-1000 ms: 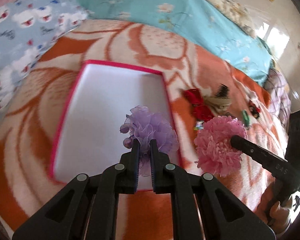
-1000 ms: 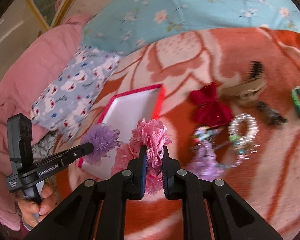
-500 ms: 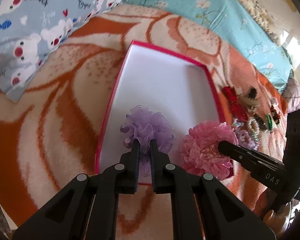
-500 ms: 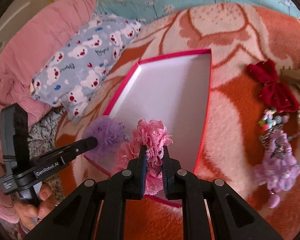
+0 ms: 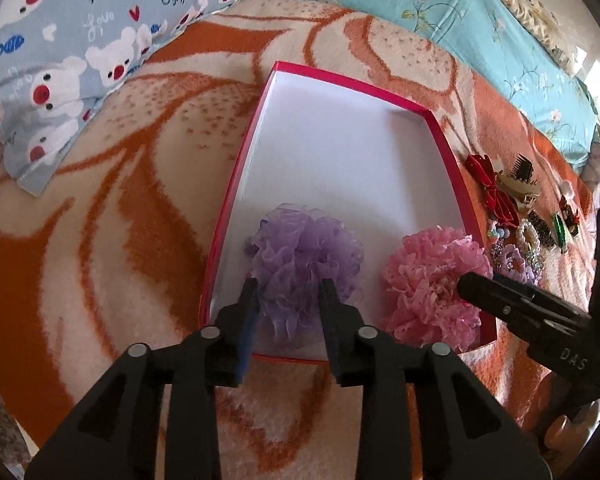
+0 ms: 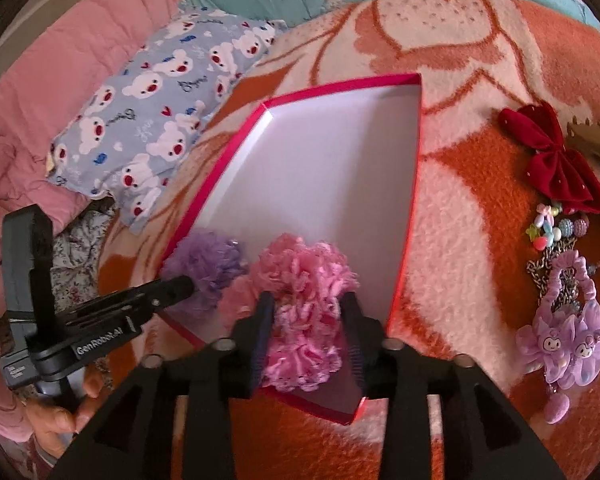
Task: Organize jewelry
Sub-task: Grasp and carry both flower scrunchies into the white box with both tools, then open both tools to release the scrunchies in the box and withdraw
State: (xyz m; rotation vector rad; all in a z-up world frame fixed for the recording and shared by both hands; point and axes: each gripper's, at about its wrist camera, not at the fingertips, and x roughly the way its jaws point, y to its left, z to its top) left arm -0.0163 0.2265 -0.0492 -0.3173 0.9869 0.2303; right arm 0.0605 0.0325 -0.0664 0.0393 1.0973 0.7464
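A shallow pink-rimmed box [image 5: 448,152] with a white floor lies on the blanket; it also shows in the right wrist view [image 6: 414,184]. A purple frilly scrunchie [image 5: 304,252] rests in its near end, between the spread fingers of my left gripper [image 5: 288,286], which is open. A pink frilly scrunchie [image 6: 300,276] lies in the box's near corner between the spread fingers of my right gripper [image 6: 308,300], also open. Each scrunchie shows in the other view, the pink one [image 5: 428,280] and the purple one [image 6: 208,264].
A red velvet bow [image 6: 552,156], a bead bracelet [image 6: 556,228], a purple plush charm on a chain [image 6: 568,332] and hair clips [image 5: 520,184] lie on the orange blanket right of the box. A bear-print pillow [image 6: 160,120] lies at the left.
Both grippers moved the scrunchies over the box, lowered them into its near end, then opened. The scrunchies now lie released between the spread fingers.
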